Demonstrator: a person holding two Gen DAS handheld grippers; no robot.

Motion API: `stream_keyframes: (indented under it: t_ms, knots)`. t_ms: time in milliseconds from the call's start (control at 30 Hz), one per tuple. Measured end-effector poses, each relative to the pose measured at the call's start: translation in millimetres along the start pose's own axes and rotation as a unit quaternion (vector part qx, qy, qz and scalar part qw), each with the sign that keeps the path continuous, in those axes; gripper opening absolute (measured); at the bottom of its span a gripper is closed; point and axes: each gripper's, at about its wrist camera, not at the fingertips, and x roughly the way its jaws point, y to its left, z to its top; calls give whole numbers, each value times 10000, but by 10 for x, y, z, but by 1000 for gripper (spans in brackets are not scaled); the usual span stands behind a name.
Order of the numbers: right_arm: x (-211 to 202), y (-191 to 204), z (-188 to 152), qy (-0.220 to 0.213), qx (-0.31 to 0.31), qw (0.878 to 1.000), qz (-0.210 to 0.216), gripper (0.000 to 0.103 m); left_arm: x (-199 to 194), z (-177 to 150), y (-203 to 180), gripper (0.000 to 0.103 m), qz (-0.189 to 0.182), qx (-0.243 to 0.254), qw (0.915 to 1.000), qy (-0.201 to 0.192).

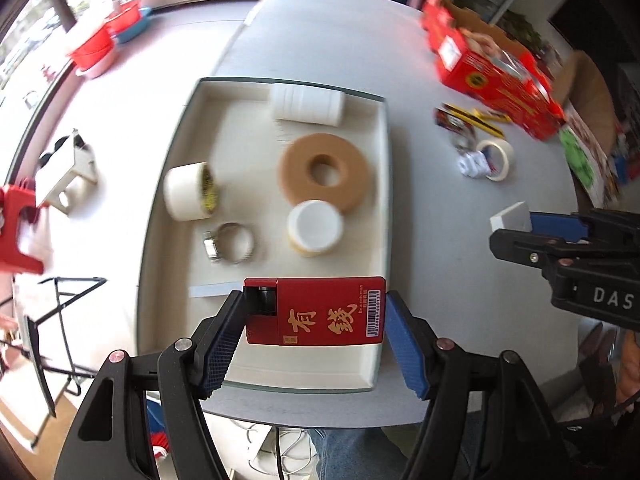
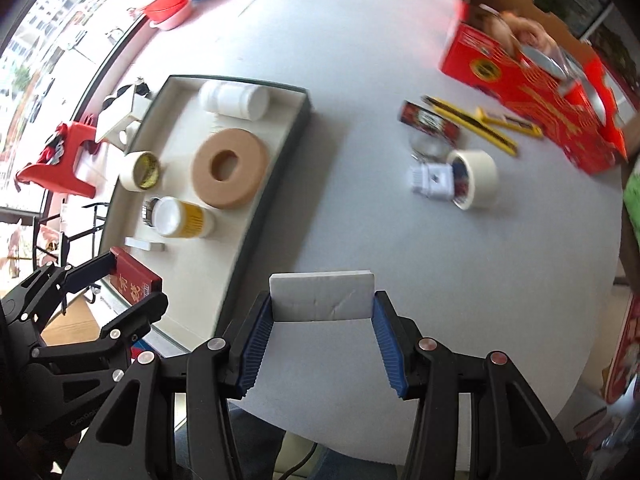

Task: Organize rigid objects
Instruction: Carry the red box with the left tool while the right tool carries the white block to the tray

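Note:
My left gripper (image 1: 314,316) is shut on a red card box with gold characters (image 1: 328,312) and holds it over the near end of the cream tray (image 1: 382,200). In the right wrist view the left gripper (image 2: 116,280) and the red box (image 2: 134,278) show at the tray's near corner (image 2: 256,236). My right gripper (image 2: 322,312) is shut on a white block (image 2: 322,296) above the grey table, right of the tray; it also shows in the left wrist view (image 1: 516,222). In the tray lie a tan foam ring (image 1: 324,172), a white-capped jar (image 1: 316,226), a tape roll (image 1: 190,192), a metal clamp (image 1: 232,242) and a white bottle (image 1: 306,104).
On the table to the right lie a masking tape roll (image 2: 474,178), a small white box (image 2: 432,180), a dark red pack (image 2: 430,122), yellow cutters (image 2: 492,124) and a big red carton (image 2: 532,92). Red and blue bowls (image 2: 176,4) stand far left. A red stool (image 2: 60,160) is beyond the table edge.

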Motion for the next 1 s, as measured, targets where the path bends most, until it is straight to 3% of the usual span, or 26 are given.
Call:
stream_keyframes:
  t_ms: [400, 1000]
  knots:
    - [10, 640, 239, -112, -515, 9985, 122, 51, 42, 17, 504, 72, 182, -697, 9974, -59]
    - [184, 752, 388, 15, -519, 9986, 51, 51, 150, 109, 598, 72, 122, -759, 9970, 9]
